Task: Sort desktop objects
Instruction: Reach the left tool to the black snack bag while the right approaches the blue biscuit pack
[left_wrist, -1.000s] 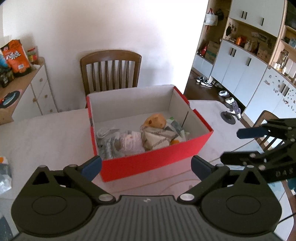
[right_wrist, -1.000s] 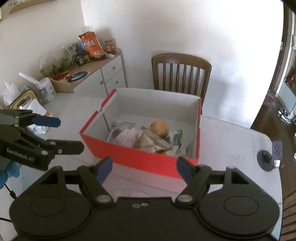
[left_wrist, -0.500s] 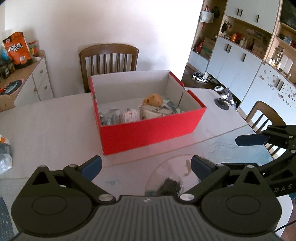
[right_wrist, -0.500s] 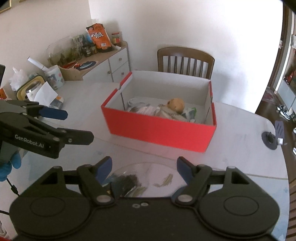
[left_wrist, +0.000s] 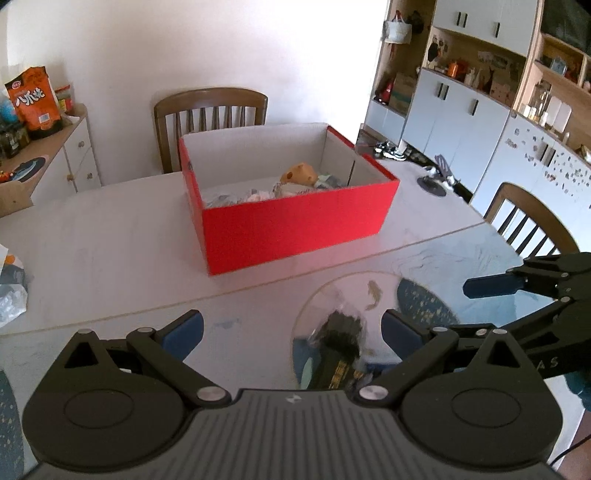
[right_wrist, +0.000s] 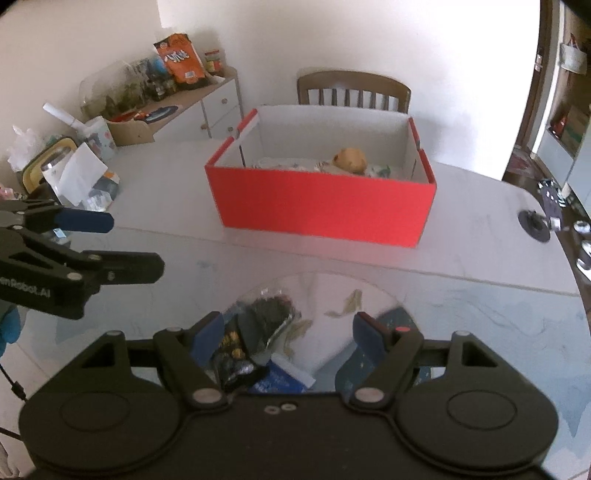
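While both grippers hang spread and empty over the table's near edge, the right gripper (right_wrist: 288, 338) is nearest the dark packet (right_wrist: 258, 328). It should drop squarely over it, pinch mid-body, then carry it to the red box (right_wrist: 321, 206); the left gripper (left_wrist: 291, 330) should keep clear.

- The left gripper (left_wrist: 291, 332) is held level above the table (left_wrist: 110, 258), its blue-padded jaws spread wide with nothing between them, pointing at the red box (left_wrist: 295, 225) from well short of it.
- The right gripper (right_wrist: 291, 334) hangs just beside it, likewise short of the red box, jaws wide and gripping nothing.
- A blue-gloved hand (right_wrist: 9, 328) holds the left gripper.
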